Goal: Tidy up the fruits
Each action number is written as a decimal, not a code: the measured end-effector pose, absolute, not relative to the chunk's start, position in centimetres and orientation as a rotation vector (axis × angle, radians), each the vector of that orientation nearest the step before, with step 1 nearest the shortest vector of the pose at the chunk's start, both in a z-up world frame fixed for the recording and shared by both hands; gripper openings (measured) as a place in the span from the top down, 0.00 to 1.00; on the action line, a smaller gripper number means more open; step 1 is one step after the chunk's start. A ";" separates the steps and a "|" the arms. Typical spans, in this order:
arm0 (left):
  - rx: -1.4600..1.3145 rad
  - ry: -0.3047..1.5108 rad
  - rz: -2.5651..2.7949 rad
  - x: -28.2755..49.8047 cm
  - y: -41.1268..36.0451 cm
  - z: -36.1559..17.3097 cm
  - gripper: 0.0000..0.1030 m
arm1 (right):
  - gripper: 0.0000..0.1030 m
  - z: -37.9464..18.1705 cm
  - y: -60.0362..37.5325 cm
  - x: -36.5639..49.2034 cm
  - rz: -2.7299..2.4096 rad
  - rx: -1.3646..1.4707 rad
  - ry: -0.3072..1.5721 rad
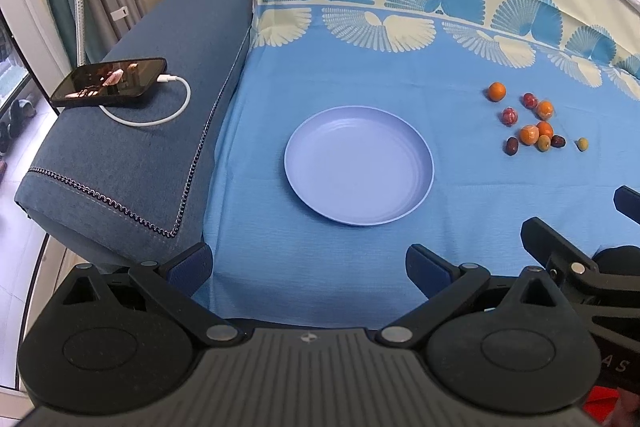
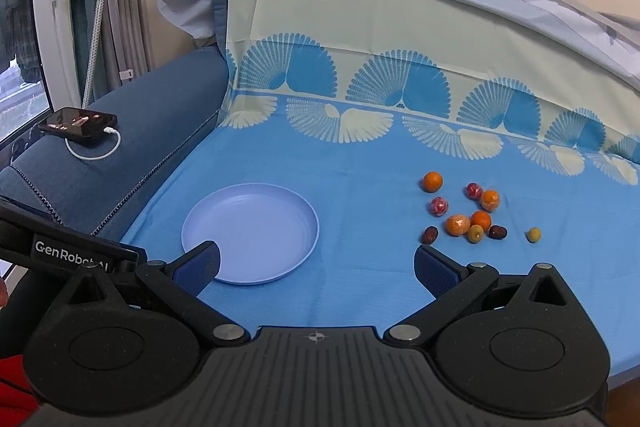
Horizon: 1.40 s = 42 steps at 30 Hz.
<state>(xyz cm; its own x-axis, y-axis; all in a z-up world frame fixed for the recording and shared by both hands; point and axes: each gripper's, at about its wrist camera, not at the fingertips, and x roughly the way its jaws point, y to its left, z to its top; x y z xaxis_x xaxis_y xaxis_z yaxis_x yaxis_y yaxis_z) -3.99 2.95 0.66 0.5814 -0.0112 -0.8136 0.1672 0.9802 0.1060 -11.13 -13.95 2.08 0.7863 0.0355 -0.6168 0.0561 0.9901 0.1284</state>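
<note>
Evidently nothing is sorted yet: both the left tongs [image 1: 308,269] and right tongs [image 2: 316,265] hang wide open and empty above the blue cloth [image 2: 360,163], so the next move is reaching to the fruits [image 2: 468,213] scattered right of the bare plate [image 2: 256,205].

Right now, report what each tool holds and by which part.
Nothing is held. The left tool and right tool are both open and bare; the fruits lie on the cloth beside the plate.
</note>
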 end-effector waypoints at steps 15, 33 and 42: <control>0.187 0.954 -0.102 -3.9 2.8 0.4 0.00 | 0.00 1.8 -13.9 -10.7 -0.006 0.150 0.685; 0.193 0.958 -0.104 -3.9 2.8 0.3 0.00 | 0.00 1.5 -14.0 -10.8 -0.012 0.163 0.688; 0.199 0.960 -0.103 -3.9 2.7 0.0 0.00 | 0.00 1.5 -14.0 -10.8 -0.011 0.158 0.691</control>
<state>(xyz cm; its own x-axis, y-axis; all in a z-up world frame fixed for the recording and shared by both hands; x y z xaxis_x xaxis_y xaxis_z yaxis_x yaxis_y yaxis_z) -3.87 2.72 0.05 0.5703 0.0008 -0.8214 0.1753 0.9768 0.1227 -10.81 -13.95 1.48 0.7708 0.0425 -0.6357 0.0624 0.9879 0.1417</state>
